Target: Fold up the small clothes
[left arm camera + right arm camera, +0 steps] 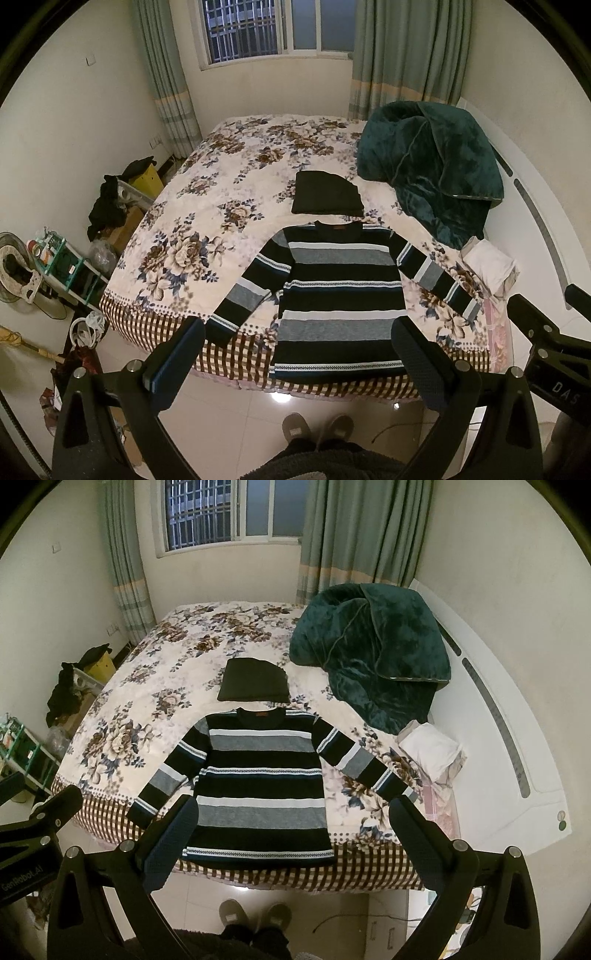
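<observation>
A striped sweater (340, 295) in black, grey and white lies flat on the bed, sleeves spread, hem at the near edge; it also shows in the right wrist view (258, 779). A folded dark garment (327, 194) lies just behind its collar and shows in the right wrist view (255, 681) too. My left gripper (299, 354) is open and empty, held above the floor in front of the hem. My right gripper (291, 834) is open and empty, also short of the bed edge. The right gripper's body (546, 343) shows at the right of the left view.
The bed has a floral cover (207, 221). A dark green blanket (432, 162) is heaped at the back right. A white folded cloth (491, 264) lies near the right sleeve. Clutter and a shelf (62, 266) stand left of the bed. Slippered feet (317, 428) stand below.
</observation>
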Available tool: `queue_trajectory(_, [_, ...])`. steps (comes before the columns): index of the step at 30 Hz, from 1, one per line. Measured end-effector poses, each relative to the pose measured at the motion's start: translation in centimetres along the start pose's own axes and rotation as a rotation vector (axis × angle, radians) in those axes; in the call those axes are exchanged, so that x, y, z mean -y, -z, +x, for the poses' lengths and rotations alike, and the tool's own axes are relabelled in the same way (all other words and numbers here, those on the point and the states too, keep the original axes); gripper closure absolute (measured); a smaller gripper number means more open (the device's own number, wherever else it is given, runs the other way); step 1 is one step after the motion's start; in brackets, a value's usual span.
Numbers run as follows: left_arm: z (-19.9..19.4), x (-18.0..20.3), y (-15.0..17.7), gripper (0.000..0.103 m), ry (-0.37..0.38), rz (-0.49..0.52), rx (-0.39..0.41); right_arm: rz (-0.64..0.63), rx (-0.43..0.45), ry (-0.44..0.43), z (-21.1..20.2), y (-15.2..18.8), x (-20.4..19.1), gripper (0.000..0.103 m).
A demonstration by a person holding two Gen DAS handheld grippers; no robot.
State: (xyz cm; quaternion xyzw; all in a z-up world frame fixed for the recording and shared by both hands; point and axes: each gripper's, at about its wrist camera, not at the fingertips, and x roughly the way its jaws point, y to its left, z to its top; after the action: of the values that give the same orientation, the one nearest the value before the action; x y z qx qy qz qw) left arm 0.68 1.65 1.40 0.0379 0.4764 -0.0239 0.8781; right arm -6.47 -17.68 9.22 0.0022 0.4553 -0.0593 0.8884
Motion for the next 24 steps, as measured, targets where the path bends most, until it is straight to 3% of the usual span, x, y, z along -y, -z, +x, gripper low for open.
queue_trajectory(9, [-0.7, 0.3, -0.7, 0.0, 0.001, -0.006, 0.013, -0.004, 0.011, -0.007, -1.5, -1.5, 0.6, 0.0])
queue_trajectory(24, [-0.9, 0.1, -0.3, 0.0, 0.004, -0.005, 0.02, -0.006, 0.016, -0.003, -1.9, -1.2, 0.2, 0.0])
